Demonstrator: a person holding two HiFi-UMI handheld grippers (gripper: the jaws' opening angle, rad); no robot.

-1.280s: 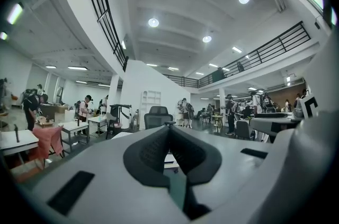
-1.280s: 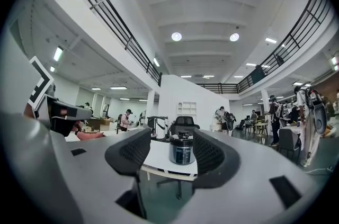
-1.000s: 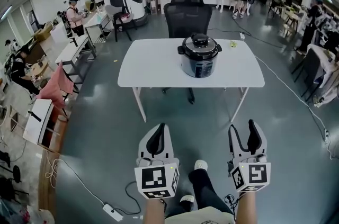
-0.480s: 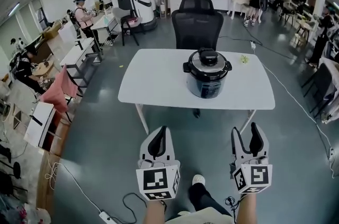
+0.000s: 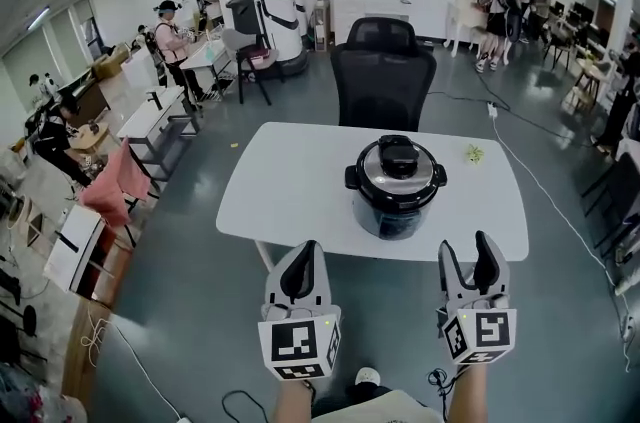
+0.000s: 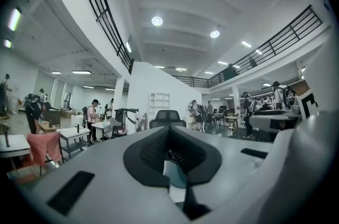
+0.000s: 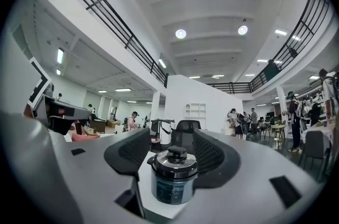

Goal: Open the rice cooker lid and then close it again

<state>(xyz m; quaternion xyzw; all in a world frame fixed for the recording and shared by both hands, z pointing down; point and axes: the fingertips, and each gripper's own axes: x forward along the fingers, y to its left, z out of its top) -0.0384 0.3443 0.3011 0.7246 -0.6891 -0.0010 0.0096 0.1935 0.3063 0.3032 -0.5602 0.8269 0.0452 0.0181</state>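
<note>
A black and silver rice cooker point(image 5: 396, 186), lid down, stands on a white table point(image 5: 290, 181) ahead of me. Both grippers are held level in front of me, short of the table's near edge. My left gripper point(image 5: 300, 269) has its jaws together with nothing in them; in the left gripper view point(image 6: 169, 133) the dark pads meet over a thin slit. My right gripper point(image 5: 470, 263) is open and empty. In the right gripper view point(image 7: 172, 138) the rice cooker point(image 7: 174, 178) shows between its spread fingers, still some way off.
A black office chair point(image 5: 383, 81) stands behind the table. A small green item point(image 5: 474, 152) lies on the table's far right. Desks, people and a pink cloth point(image 5: 110, 186) fill the left side. A cable point(image 5: 560, 211) runs over the floor at right.
I have walked toward the table: the table and cooker are nearer and larger in the head view. Both grippers travelled with me, with their jaws unchanged.
</note>
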